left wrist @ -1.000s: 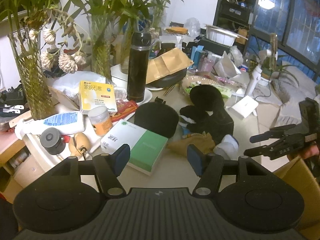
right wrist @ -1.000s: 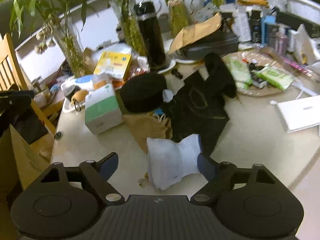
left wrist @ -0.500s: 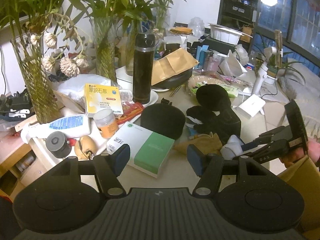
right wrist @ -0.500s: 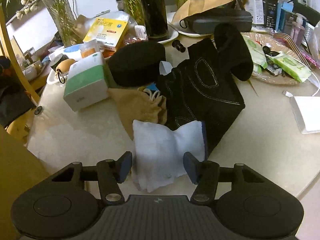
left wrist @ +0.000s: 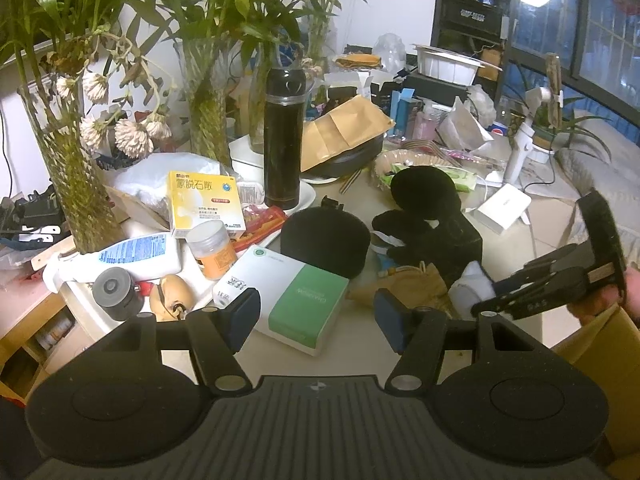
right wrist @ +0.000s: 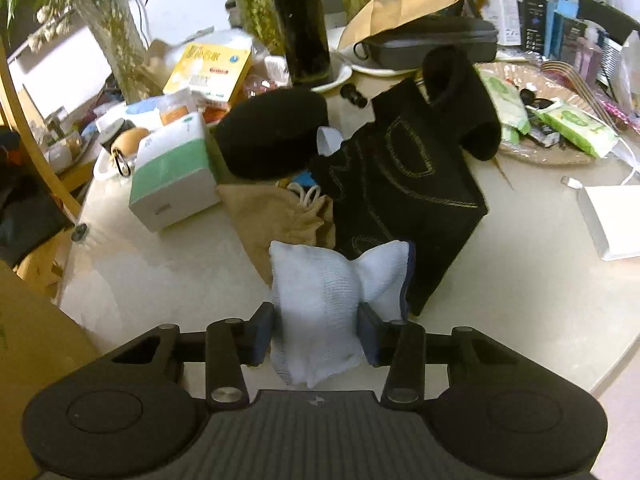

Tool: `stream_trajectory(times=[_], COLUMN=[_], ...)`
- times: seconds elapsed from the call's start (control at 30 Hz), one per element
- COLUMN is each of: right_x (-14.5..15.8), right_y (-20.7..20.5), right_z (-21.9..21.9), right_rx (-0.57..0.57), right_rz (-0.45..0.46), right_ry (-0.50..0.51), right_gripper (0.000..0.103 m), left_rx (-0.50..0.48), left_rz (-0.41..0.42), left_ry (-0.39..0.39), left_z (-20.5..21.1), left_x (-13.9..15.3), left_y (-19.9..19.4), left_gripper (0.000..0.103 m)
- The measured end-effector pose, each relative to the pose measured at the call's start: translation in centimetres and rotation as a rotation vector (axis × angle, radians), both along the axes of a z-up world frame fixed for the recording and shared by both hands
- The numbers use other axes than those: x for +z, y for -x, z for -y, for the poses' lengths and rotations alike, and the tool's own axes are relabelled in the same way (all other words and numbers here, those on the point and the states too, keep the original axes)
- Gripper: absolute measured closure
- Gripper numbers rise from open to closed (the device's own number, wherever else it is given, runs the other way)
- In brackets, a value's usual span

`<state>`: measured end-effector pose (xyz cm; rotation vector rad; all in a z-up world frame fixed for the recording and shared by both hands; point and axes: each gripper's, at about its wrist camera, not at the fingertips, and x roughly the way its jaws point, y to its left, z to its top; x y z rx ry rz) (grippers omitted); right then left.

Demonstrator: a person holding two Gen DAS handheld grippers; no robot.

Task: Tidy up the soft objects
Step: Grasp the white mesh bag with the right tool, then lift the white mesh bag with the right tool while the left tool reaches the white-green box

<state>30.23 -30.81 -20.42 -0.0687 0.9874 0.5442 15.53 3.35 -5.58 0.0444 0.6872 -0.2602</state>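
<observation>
A white sock lies at the near edge of the table, partly on a black stitched cloth. My right gripper is shut on the white sock, pads pressing both its sides. A tan drawstring pouch and a round black soft pad lie just beyond. In the left wrist view the sock, the pouch, the black pad and the black cloth show, with the right gripper at the sock. My left gripper is open and empty above the green-and-white box.
A black flask, glass vases with plants, a yellow medicine box, an orange-filled jar and a lotion bottle crowd the left. A woven tray with packets and a white box lie right. A cardboard box stands near left.
My right gripper moved forward and down onto the white sock and closed its fingers on it. The left gripper stayed open, nearly still.
</observation>
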Motion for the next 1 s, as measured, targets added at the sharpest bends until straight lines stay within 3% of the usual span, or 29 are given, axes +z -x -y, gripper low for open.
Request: stream_trajectory(times=[0.3, 0.77, 1.0], right_x=[3.1, 6.4, 7.9], right_y=[1.9, 5.3, 6.5], right_z=[1.3, -0.7, -1.3], right_rx=[-0.074, -0.100, -0.101], right_rz=[0.091, 0.226, 0.278], right_ry=[-0.029, 0.118, 0.173], right_gripper=[0.056, 0.056, 0.056], left_rx=[-0.002, 0.065, 0.044], left_rz=[0.010, -0.016, -0.049], left_ry=[-0.009, 0.071, 0.057], left_z=[0.0, -2.6, -2.7], left_x=[0.0, 0.7, 1.3], left_y=[0.3, -0.5, -1.6], left_gripper=[0.041, 0.041, 0.041])
